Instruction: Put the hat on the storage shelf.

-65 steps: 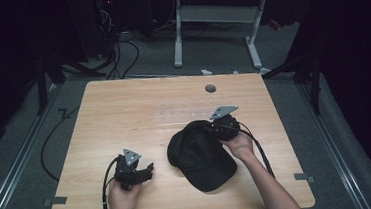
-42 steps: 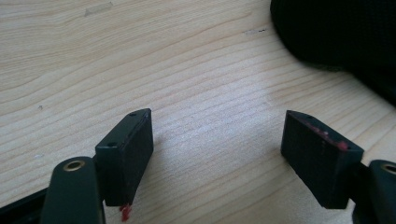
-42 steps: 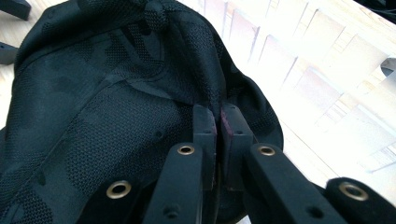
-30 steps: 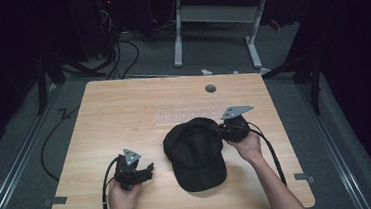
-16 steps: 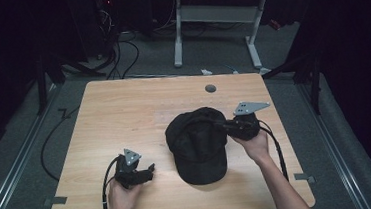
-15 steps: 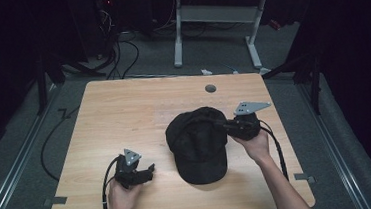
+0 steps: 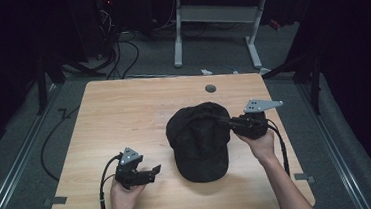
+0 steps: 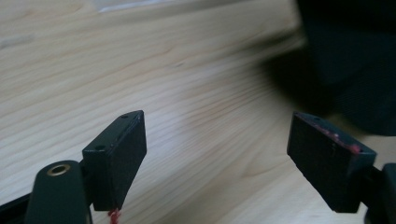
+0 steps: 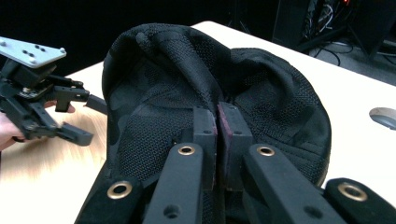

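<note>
A black mesh cap [image 7: 199, 139] lies on the wooden table [image 7: 124, 114], its brim toward the front edge. My right gripper [image 7: 223, 122] is at the cap's right side, shut on a pinch of the crown fabric; in the right gripper view the jaws meet on the cap [image 9: 177, 93] at the right gripper [image 9: 217, 122]. My left gripper [image 7: 154, 171] rests near the front left of the table, open, pointing toward the cap's brim. In the left gripper view the left gripper [image 8: 217, 154] has bare wood between its wide-apart jaws, with the cap [image 8: 345, 70] at the upper right.
A small grey round disc [image 7: 210, 88] is set in the table near its back edge. Beyond the table stand a white desk frame [image 7: 217, 21] and cables on the floor. The left half of the table is bare wood.
The right gripper has turned and dragged the cap, swinging the crown toward the back right and the brim toward the front. The left gripper has stayed in place.
</note>
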`<action>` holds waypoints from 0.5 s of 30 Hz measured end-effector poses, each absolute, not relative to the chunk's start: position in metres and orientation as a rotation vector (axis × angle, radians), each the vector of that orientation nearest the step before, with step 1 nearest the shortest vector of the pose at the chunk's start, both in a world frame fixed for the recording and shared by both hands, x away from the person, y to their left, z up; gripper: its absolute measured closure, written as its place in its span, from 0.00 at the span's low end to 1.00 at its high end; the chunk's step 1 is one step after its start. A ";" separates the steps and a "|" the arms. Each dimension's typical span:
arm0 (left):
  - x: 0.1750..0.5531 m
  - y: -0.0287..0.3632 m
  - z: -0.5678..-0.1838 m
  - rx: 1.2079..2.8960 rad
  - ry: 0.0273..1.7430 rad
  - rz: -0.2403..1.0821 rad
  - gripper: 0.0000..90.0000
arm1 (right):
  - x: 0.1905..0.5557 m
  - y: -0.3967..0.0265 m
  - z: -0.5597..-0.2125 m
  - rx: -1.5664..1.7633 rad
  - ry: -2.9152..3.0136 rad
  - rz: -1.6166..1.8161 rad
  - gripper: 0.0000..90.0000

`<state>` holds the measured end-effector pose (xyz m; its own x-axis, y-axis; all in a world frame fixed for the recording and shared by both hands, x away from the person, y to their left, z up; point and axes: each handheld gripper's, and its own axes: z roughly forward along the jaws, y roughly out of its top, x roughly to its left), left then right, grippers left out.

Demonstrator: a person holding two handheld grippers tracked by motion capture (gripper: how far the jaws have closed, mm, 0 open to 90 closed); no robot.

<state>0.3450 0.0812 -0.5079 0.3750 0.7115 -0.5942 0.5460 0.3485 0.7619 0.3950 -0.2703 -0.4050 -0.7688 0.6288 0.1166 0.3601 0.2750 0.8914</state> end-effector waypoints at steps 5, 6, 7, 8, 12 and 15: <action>0.339 0.076 -0.488 1.306 1.227 0.043 0.21 | 0.393 -0.271 -0.403 0.894 2.276 1.526 0.97; 0.338 0.075 -0.486 1.307 1.220 0.031 0.21 | 0.392 -0.271 -0.403 0.889 2.275 1.536 0.97; 0.338 0.074 -0.484 1.315 1.213 0.021 0.21 | 0.392 -0.271 -0.402 0.885 2.275 1.542 0.97; 0.337 0.072 -0.481 1.325 1.204 0.007 0.21 | 0.392 -0.271 -0.402 0.880 2.274 1.551 0.97; 0.337 0.065 -0.478 1.351 1.185 -0.035 0.21 | 0.389 -0.270 -0.401 0.862 2.269 1.571 0.97; 0.337 0.061 -0.477 1.367 1.178 -0.066 0.21 | 0.388 -0.268 -0.400 0.846 2.268 1.586 0.97</action>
<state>0.3369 0.0605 -0.4769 0.4741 0.5730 -0.6686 0.6441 0.2921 0.7070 0.3882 -0.2682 -0.4001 -0.8011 0.5857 0.1234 0.3168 0.2398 0.9177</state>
